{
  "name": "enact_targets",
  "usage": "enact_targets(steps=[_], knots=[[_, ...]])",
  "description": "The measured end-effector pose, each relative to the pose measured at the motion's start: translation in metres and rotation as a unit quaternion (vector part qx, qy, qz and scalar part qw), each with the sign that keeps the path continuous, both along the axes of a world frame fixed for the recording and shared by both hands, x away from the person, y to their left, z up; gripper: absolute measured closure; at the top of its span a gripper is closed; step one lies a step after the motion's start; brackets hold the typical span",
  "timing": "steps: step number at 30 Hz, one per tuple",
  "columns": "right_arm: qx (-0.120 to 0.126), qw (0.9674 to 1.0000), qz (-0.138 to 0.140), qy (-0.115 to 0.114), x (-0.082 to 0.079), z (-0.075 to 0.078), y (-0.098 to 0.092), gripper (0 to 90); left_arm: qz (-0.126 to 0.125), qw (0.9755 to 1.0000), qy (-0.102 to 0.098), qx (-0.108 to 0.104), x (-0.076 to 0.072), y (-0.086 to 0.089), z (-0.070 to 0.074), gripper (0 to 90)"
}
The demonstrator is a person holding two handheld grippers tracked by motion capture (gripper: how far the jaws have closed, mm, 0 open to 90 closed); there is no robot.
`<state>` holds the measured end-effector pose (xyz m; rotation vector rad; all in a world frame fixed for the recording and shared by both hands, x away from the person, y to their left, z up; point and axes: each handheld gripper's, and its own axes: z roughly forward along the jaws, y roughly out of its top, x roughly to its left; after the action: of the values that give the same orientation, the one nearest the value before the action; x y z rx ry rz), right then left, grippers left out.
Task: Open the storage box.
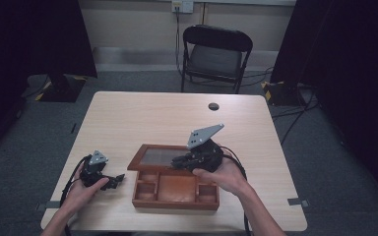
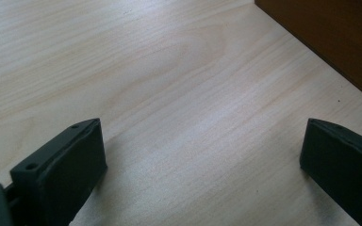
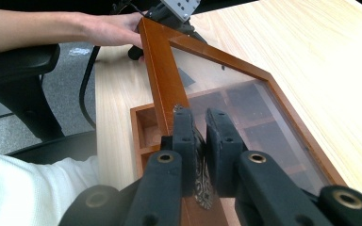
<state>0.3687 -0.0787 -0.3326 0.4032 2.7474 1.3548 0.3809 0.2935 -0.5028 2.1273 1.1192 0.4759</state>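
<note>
One lid (image 3: 245, 89) edge, pinched in right claw (image 3: 200, 141)

bare tabletop (image 1: 142, 110) beyond, raised glass lid (image 1: 157, 157) blocking box (image 1: 175, 199) rear

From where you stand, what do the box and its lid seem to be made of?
The box looks like reddish-brown wood with a smooth, slightly glossy varnish. Its lid has the same wooden frame around a clear pane, glass or plastic: compartments show through. The latch looks like ornate metal.

A recording lab – black curtains (image 1: 34, 34), taped cables (image 1: 295, 105), folding chair (image 1: 215, 56).
</note>
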Motion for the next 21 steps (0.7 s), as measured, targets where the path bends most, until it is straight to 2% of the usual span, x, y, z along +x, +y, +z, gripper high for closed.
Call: enact_targets(steps=[21], knots=[[-0.005,1.0000,-0.002,-0.001,0.010,0.012,0.001,83.3,0.000,1.0000,0.000,0.000,0.000,0.000,0.000,0.1]])
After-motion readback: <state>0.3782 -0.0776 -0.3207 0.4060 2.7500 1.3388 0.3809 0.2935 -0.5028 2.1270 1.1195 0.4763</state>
